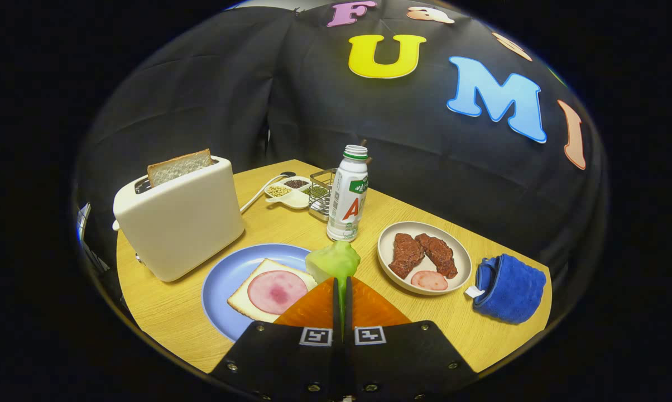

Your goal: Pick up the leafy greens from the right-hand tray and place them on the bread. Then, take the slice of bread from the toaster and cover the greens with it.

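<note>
Up close, the gripper (341, 285) has its two orange fingers (313, 307) pressed together on the leafy greens (333, 261), a pale green leaf whose stem runs down the narrow slit between them. The leaf hangs over the near edge of the blue plate (224, 279), just beside the bread (252, 301) lying there with a round pink slice of ham (277, 291) on top. Behind the plate to the left stands the cream toaster (180, 223) with a slice of bread (178, 166) sticking up from its slot. A white bottle (348, 195) stands just beyond the greens. To the right sits a white tray (389, 262) with meat pieces (422, 254), and a blue cloth (509, 287) lies past it. Everything rests on a light wooden table (163, 312) against black cloth.
</note>
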`<action>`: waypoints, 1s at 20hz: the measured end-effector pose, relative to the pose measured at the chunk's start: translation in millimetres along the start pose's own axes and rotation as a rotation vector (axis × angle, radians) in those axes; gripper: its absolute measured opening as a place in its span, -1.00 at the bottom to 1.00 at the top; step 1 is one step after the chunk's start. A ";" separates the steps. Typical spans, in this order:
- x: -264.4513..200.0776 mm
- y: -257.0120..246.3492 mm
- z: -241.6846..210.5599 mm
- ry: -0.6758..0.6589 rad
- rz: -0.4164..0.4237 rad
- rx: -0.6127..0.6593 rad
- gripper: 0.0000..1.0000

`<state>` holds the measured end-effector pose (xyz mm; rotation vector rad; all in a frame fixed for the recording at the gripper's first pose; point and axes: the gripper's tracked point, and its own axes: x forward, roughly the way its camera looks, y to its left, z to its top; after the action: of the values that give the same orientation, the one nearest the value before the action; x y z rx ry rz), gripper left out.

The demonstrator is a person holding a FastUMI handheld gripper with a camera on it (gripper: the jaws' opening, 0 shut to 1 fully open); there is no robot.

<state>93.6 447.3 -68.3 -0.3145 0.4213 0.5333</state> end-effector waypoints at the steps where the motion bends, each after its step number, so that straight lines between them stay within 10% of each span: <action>1: 3.8 5.0 0.8 -0.001 0.003 -0.006 -0.99; 13: 38.8 84.0 -19.8 0.069 0.198 0.044 -0.64; 20: 41.3 78.1 -10.8 0.037 0.155 0.015 -0.41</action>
<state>79.7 524.4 -110.7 -0.2785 0.4874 0.6758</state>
